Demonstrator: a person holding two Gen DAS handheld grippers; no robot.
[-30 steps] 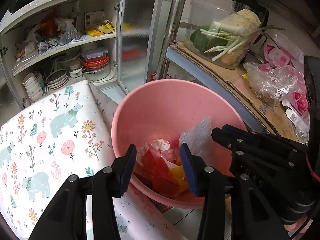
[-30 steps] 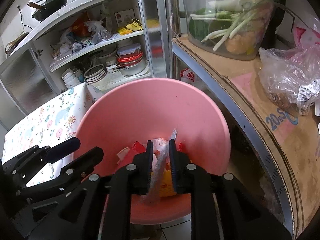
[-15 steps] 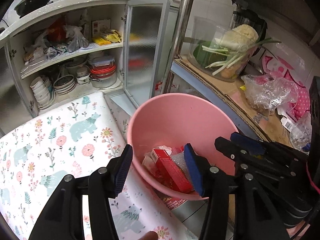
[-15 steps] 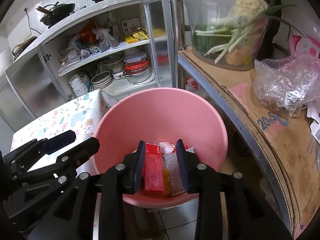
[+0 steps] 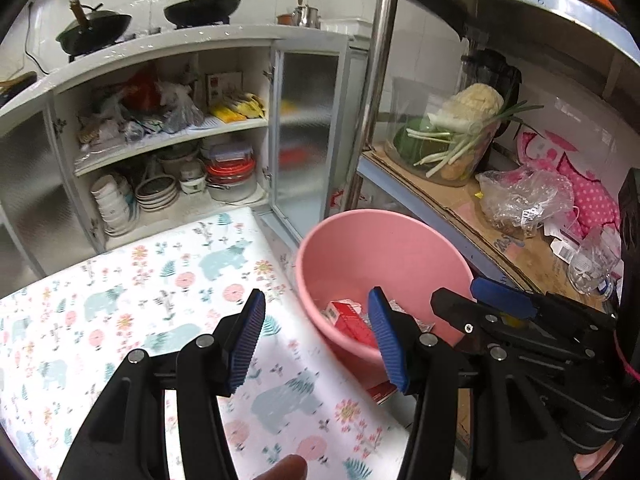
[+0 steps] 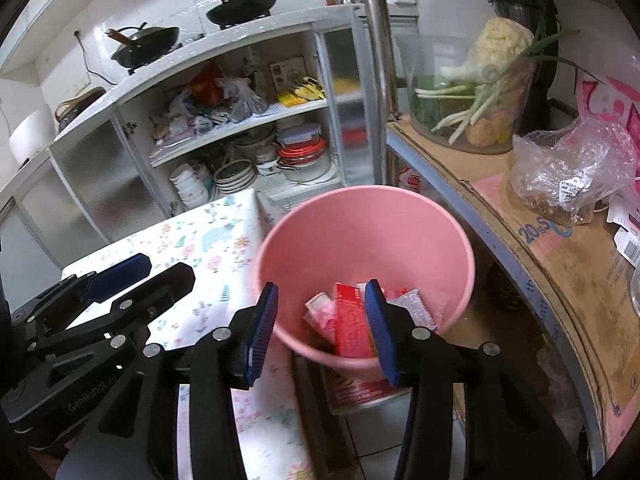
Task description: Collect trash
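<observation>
A pink bin stands on the floor between the table and a shelf. Inside lie a red carton, a silvery wrapper and other packets. My left gripper hangs open above the table edge, left of the bin, with nothing between its pads. My right gripper hovers over the bin's near rim, its jaws opening, and nothing is held between them. Each gripper shows in the other's view: the right gripper at the right, the left gripper at the left.
A table with a floral bear-print cloth sits left of the bin. Behind is an open cupboard full of bowls and containers. At the right, a cardboard-lined shelf carries a tub of vegetables and plastic bags. A fingertip shows at the bottom.
The right gripper let go of the silvery wrapper, which now lies in the bin, and its jaws widened. Both grippers rose and drew back from the bin; the left opened slightly more.
</observation>
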